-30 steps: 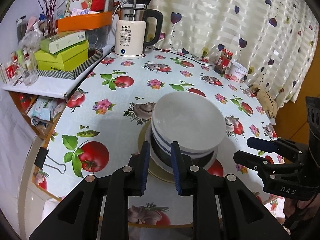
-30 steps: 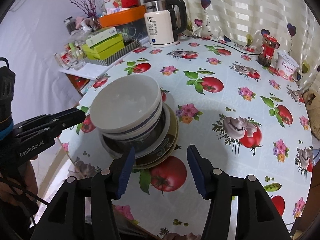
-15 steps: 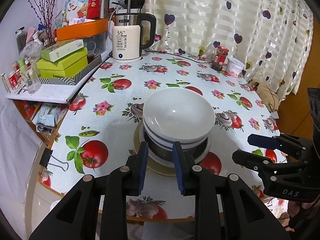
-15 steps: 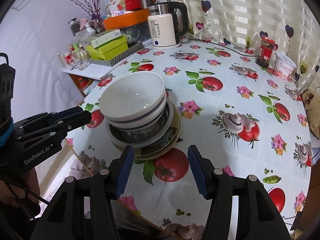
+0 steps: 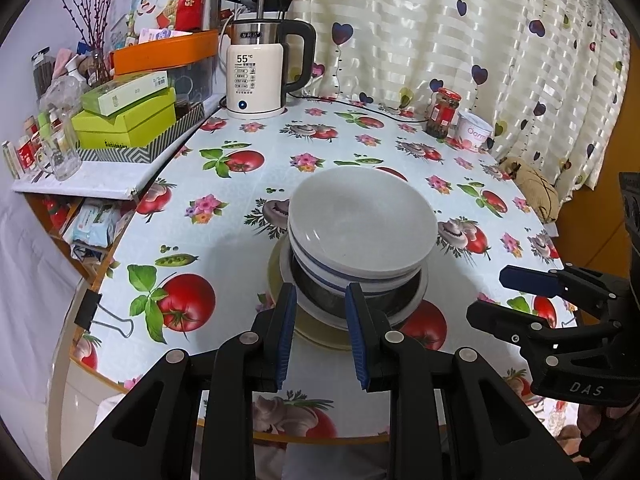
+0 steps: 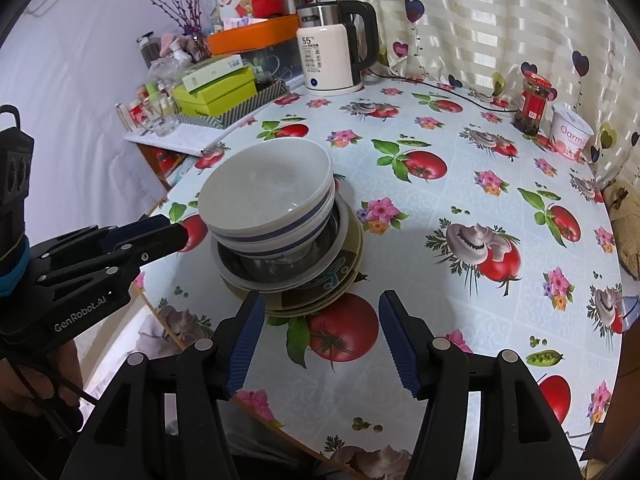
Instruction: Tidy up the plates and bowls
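Observation:
A stack stands on the table near its front edge: white bowls with a blue band (image 5: 362, 232) (image 6: 266, 188) on top, a metal bowl (image 6: 276, 264) under them, then white and patterned plates (image 6: 340, 276) (image 5: 316, 330). My left gripper (image 5: 320, 300) is open and empty just in front of the stack, apart from it; it also shows in the right wrist view (image 6: 176, 232). My right gripper (image 6: 320, 312) is open and empty, in front of the plates; it shows at the right in the left wrist view (image 5: 492, 296).
The round table (image 6: 460, 208) has a tomato-print cloth. A kettle (image 5: 256, 76), a red jar (image 5: 442, 118) and a white tub (image 5: 474, 132) stand at the back. Green boxes (image 5: 128, 120) and glasses sit on a side shelf at the left. A binder clip (image 5: 92, 314) grips the table's front-left edge.
Both grippers have drawn back a little from the stack. The left jaws have opened slightly wider. The stack has not moved.

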